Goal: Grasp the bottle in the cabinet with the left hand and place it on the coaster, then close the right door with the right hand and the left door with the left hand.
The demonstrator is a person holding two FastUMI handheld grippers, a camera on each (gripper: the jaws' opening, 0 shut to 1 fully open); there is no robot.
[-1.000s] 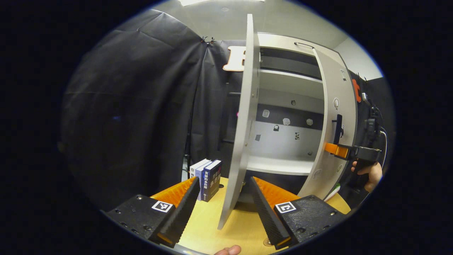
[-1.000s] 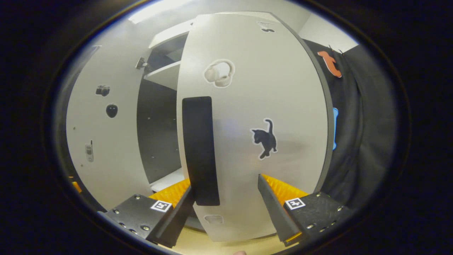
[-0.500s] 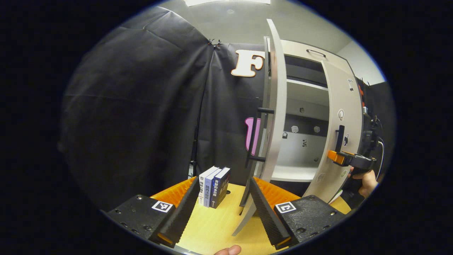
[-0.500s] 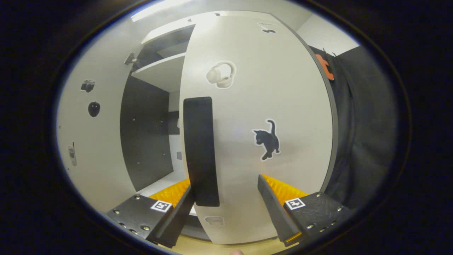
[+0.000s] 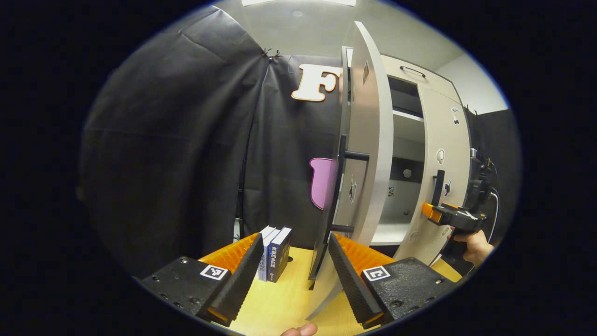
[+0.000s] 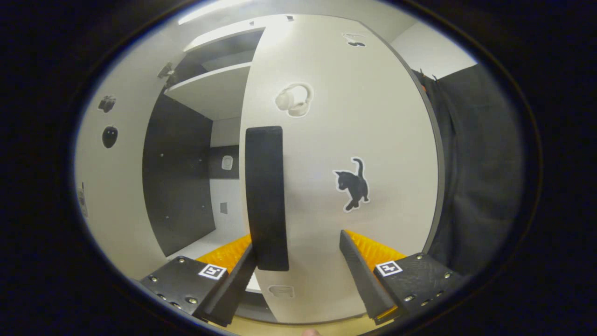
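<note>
Two cabinet doors, both ajar: the left door (image 5: 368, 140) edge-on between the spread jaws of the left gripper (image 5: 294, 275), the right door (image 6: 340, 163) before the right gripper (image 6: 298, 275), jaws parted astride its black handle (image 6: 266, 196) without clamping it. The cabinet (image 5: 406, 140) shows bare shelves — the bottle's place cannot be told. Three books (image 5: 275, 252) stand upright on the yellow worktop (image 5: 289, 298), black cloth behind.

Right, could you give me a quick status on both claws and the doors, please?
Both claws open. Right claw at right door, by its handle. Left claw near left door, ajar. Nothing blocking.
</note>
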